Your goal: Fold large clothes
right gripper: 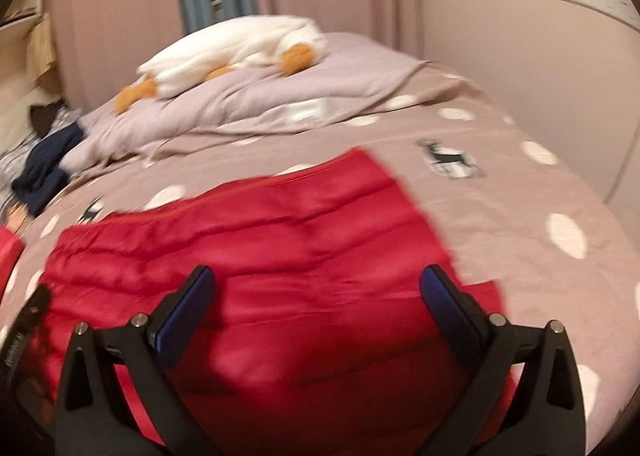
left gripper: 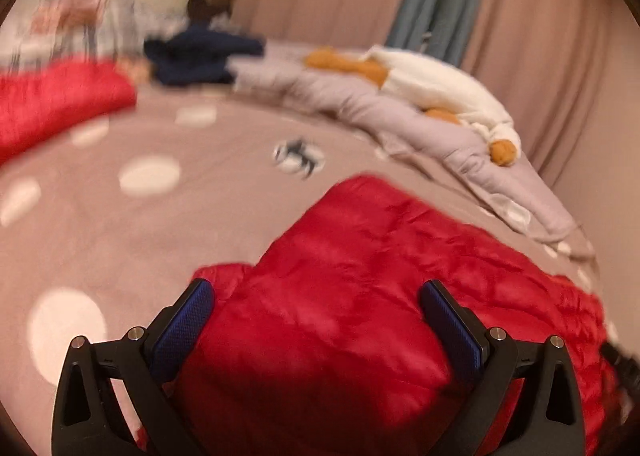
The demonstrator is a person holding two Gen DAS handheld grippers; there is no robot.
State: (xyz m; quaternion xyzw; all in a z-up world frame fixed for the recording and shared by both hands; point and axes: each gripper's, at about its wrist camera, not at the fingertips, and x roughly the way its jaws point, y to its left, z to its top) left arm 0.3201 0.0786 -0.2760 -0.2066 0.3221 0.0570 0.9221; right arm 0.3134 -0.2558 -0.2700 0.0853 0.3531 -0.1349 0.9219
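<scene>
The fingers of the left gripper (left gripper: 316,296) are spread wide and released, and they grasp nothing; the red jacket (left gripper: 360,296) lies between and below them on the bed. The right gripper (right gripper: 318,282) is also released, its fingers wide apart above the same red jacket (right gripper: 280,256).

No writing can be read; both pictures are blurred. At the left edge of the right view a dark thing with pale marks is cut off, and I cannot tell what it is.

Beyond the fingertips, the jacket's far edge ends on the dotted bedspread (right gripper: 520,216), which is bare to the right of the right fingers. Further away lie a lilac blanket (left gripper: 400,112), a white and orange plush toy (left gripper: 440,84), dark blue clothes (left gripper: 200,56) and another red cloth (left gripper: 52,100) to the far left.
</scene>
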